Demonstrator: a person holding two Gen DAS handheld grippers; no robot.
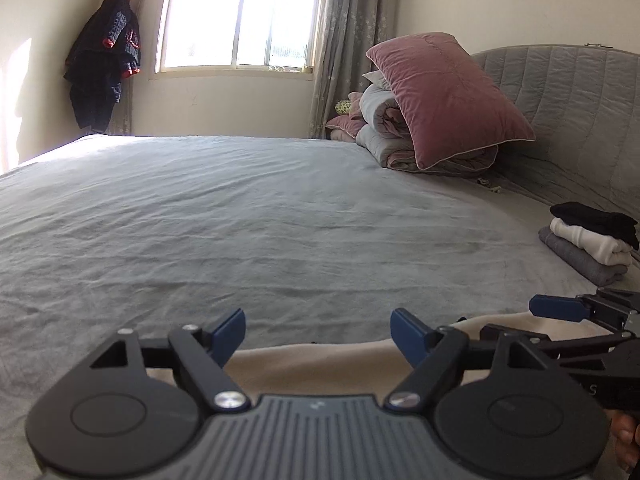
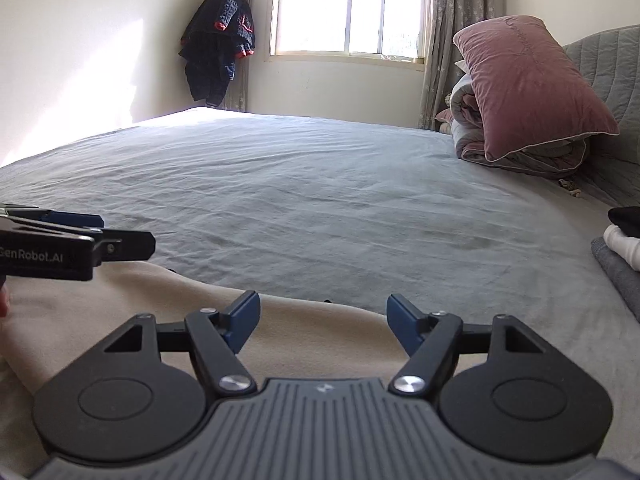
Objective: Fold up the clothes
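Note:
A beige garment (image 1: 316,364) lies on the near edge of the grey bed; it also shows in the right wrist view (image 2: 304,340). My left gripper (image 1: 318,330) is open and empty, hovering just above the garment's far edge. My right gripper (image 2: 322,320) is open and empty above the same garment. The right gripper shows at the right of the left wrist view (image 1: 568,312), and the left gripper shows at the left of the right wrist view (image 2: 100,236). Most of the garment is hidden under the grippers.
A stack of folded clothes, black, white and grey (image 1: 588,240), sits at the bed's right (image 2: 620,248). A pink pillow (image 1: 448,96) leans on rolled quilts by the grey headboard (image 1: 568,88). The grey bedsheet (image 1: 240,216) stretches ahead. Dark clothes (image 1: 104,60) hang beside the window.

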